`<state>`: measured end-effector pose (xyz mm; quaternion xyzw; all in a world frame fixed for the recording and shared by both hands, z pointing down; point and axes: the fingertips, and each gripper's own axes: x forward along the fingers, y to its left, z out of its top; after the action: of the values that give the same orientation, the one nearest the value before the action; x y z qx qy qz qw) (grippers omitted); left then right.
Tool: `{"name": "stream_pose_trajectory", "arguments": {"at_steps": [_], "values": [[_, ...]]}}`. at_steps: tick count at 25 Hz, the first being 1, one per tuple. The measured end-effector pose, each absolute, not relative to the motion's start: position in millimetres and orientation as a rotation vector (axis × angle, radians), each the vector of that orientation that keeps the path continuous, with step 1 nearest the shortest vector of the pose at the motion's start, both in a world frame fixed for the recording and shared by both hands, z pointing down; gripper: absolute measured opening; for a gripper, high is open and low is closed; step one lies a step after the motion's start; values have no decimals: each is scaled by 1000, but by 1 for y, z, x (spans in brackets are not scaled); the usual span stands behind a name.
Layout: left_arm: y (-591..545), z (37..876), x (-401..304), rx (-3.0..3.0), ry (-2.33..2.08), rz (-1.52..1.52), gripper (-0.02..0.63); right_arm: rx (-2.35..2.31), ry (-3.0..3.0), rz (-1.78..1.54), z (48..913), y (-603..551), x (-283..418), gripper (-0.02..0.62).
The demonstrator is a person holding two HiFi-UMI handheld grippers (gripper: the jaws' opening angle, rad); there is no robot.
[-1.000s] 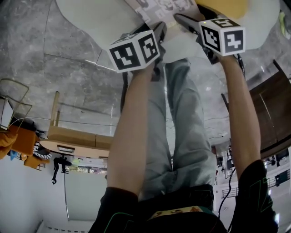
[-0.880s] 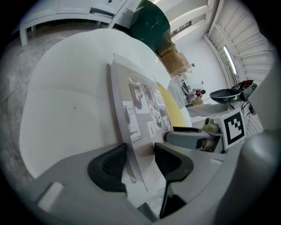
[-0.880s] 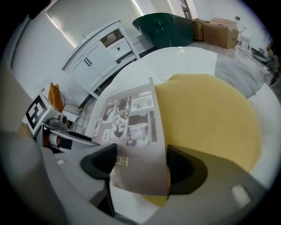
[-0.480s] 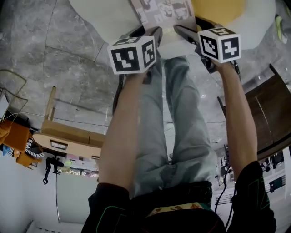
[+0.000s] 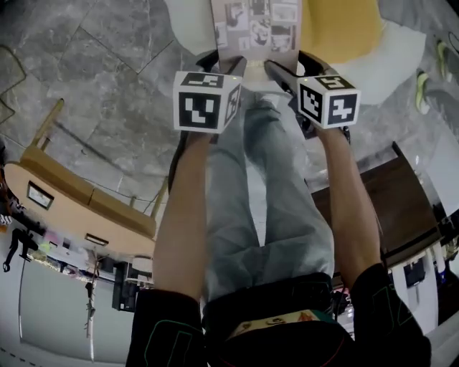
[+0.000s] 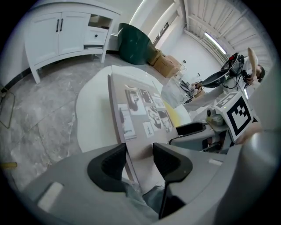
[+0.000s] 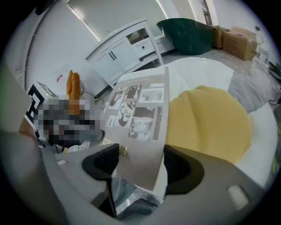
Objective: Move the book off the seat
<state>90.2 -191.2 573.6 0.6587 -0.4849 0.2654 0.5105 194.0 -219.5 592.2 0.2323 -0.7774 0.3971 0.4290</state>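
Note:
The book (image 5: 258, 21), grey-covered with black-and-white pictures, rests on a white seat (image 5: 190, 21) beside a yellow cushion (image 5: 337, 29). Its near edge reaches between the jaws of both grippers. My left gripper (image 5: 233, 68) has the book's left corner (image 6: 140, 110) between its pads (image 6: 139, 160); I see no firm press. My right gripper (image 5: 283, 72) straddles the right corner (image 7: 140, 114). Its jaws (image 7: 140, 165) are closing, and a sliver of gap shows beside the right pad. The person's legs hang below the book's edge.
Behind the seat stand a white cabinet (image 6: 66, 35), a dark green tub (image 6: 134, 44) and cardboard boxes (image 6: 167, 66). A light wooden table (image 5: 79, 208) is at the left of the head view, dark wooden furniture (image 5: 380, 208) at the right. The floor is grey stone.
Both marker cubes have dropped lower in the head view and more of the book and cushion shows above them. The grippers stay at the book's near edge.

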Motion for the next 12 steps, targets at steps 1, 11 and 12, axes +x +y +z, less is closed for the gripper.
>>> {"name": "stream_pose_trajectory", "arguments": {"at_steps": [1,11,12], "values": [[-182,566,86,1578,-1196,626,193,539,-1950,956,584,-213,190,319],[-118,509,64,1418,-1490,420,192,275,-2028,664,521,-181,159,285],[-111,504,62,1406,-1507,402,192,268,-2038,634,514,-176,157,281]]}}
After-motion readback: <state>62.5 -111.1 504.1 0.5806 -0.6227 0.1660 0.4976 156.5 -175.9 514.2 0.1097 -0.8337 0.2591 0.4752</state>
